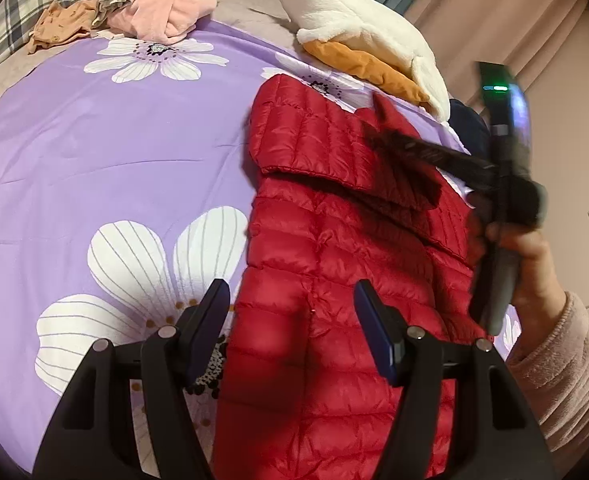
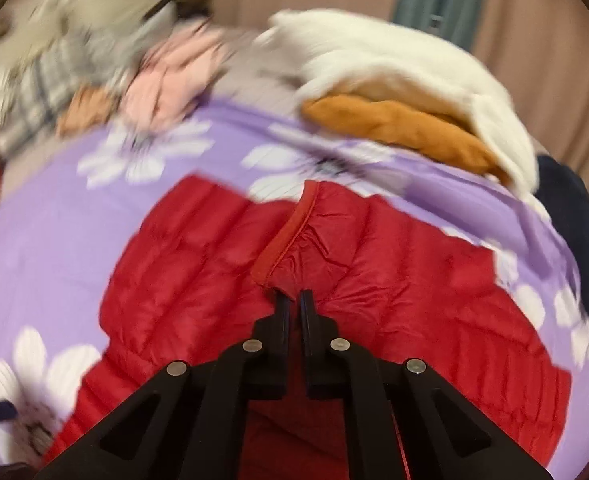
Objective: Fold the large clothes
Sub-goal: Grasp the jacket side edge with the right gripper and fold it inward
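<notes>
— Red quilted jacket point(image 2: 334, 280): the right claw point(image 2: 293, 298) is pinched tight on its hemmed edge, lifting a fold.
— And the left claw point(image 1: 292, 292)?
— Half open, empty, hovering over the jacket's lower part.
— Underneath?
— A purple flowered sheet point(image 1: 114, 152) on a bed, clothes point(image 1: 166, 4) heaped behind, curtain point(image 1: 474, 4) beyond.

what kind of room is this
Most likely a bedroom. The red jacket lies on a bed with a purple flowered cover, loose clothes are piled at its far end, and curtains hang behind.
</notes>
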Available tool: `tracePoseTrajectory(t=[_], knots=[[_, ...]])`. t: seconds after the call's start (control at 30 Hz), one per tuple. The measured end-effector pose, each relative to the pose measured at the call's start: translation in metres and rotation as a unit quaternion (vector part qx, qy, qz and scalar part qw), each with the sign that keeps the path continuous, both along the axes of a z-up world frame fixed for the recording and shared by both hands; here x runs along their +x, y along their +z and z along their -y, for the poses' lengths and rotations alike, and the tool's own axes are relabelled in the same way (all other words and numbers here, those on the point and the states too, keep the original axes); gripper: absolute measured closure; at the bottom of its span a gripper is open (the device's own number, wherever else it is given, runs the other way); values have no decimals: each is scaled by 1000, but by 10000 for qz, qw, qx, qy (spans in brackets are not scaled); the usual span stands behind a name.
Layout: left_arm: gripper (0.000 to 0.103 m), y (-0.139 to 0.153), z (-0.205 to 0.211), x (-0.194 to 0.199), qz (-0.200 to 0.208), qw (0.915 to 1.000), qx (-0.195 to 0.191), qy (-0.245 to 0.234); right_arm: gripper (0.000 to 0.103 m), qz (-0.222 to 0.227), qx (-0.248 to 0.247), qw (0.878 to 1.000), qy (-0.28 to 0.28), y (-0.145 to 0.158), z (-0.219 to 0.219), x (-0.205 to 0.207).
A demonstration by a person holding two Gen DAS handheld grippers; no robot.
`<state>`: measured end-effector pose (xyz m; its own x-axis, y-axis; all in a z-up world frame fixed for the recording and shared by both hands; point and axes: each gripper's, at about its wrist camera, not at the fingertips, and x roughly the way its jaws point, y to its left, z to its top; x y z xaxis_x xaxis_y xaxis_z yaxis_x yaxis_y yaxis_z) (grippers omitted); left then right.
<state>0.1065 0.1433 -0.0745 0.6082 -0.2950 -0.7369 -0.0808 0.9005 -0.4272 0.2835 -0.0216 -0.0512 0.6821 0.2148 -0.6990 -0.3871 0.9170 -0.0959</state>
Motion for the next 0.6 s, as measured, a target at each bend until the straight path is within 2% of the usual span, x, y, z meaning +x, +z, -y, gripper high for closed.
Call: tracePoseTrajectory(t=[0.1,0.27,0.4,0.6], knots=[[39,2,6,0,-9,10000,23,-51,98,73,744,9967,-322,22,42,-8],[38,6,18,2,-17,9999,77,-152,98,-18,1967,9769,-840,39,122,-22],[38,10,27,2,-21,9997,106,-215,98,-243,2619,9560,-1304,26,175,-30],[37,13,40,3,-69,9993,162,-341,98,-881,3255,9212,-1944,-24,224,-47]])
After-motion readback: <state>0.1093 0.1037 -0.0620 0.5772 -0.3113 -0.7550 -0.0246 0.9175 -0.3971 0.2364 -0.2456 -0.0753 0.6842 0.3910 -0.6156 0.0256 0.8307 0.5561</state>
